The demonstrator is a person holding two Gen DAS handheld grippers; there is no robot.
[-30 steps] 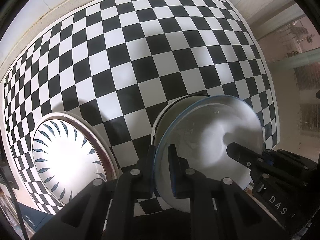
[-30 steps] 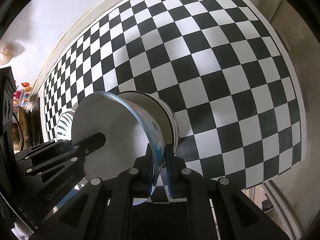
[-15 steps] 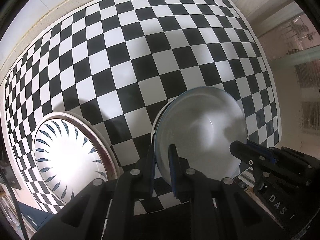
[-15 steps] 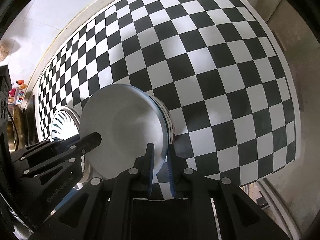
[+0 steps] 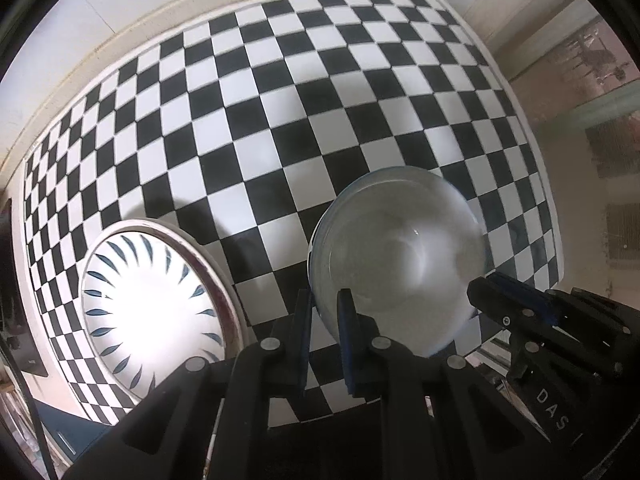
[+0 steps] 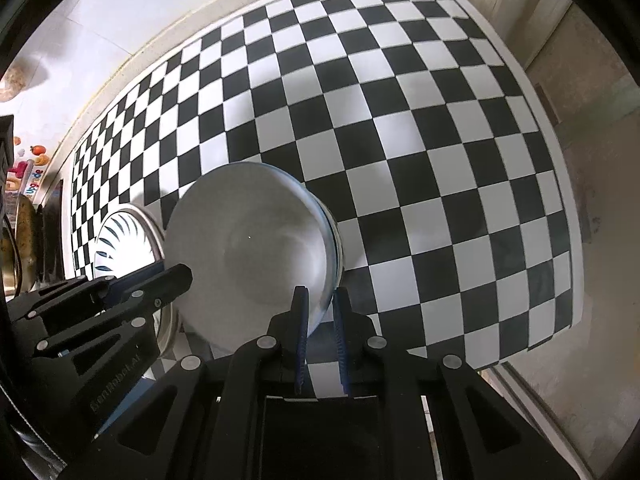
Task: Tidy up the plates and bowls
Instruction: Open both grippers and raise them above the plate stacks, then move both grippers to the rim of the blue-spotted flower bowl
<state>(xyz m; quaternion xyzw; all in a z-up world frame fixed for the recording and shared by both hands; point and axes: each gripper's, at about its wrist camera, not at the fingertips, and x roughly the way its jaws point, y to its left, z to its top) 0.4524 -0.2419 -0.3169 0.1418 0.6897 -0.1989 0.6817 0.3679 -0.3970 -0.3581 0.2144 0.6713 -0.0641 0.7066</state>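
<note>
Pinching the near rim of a white bowl [image 5: 400, 256], the left tongs [image 5: 323, 316] have one blue-padded finger inside the rim and one outside, drawn close with only the bowl wall between them. In the right wrist view, the right tongs [image 6: 320, 312] grip the same bowl [image 6: 256, 248] at its opposite edge in the same way, rim caught between the two narrow fingers. Each tool shows in the other's camera: the right one reaches in from the lower right of the left view, the left one from the lower left of the right view, their tips meeting the bowl's rim.

The bowl has a thin blue line round its lip and sits on top of at least one more bowl [image 6: 335, 240], whose stacked edges peek out on the right side in the right view. The stack stands on the worktop, covered by a black-and-white checkered cloth [image 5: 280, 100].

Just beside the stack, to its left, lies a white plate [image 5: 148, 312] with dark blue leaf-like strokes radiating round its well and a reddish-brown rim, flat on the cloth. Beyond the cloth's far edge runs a pale wall [image 5: 120, 4].
</note>
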